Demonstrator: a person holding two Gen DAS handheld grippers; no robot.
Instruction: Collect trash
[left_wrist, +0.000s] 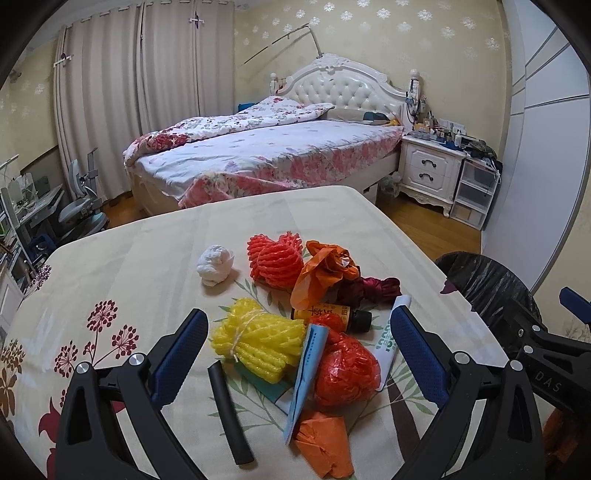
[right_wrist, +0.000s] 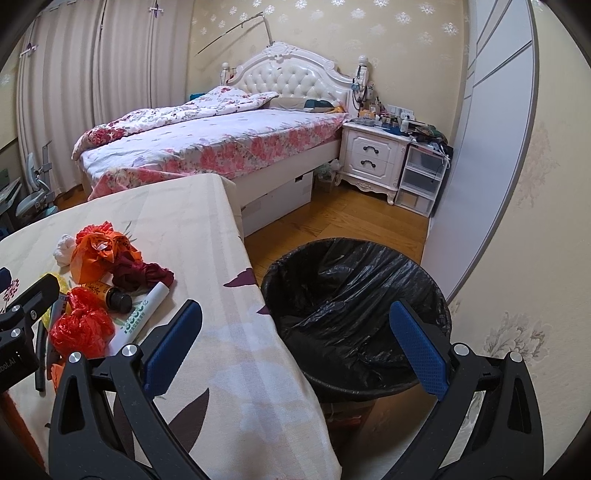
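Low in the left view, your left tool (left_wrist: 299, 350) gapes wide above the trash pile (left_wrist: 303, 317) mid-frame on the counter (left_wrist: 147, 251). Your right tool (right_wrist: 295, 347) hangs open, empty, over the bin (right_wrist: 354, 295) at centre-right.

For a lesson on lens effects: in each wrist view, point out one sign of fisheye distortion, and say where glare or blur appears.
Left wrist view: the wardrobe edge bows in a curve and dark corners frame the picture; everything looks sharp. Right wrist view: the wall trim arcs likewise, and soft glare sits on the black bin liner; no blur.
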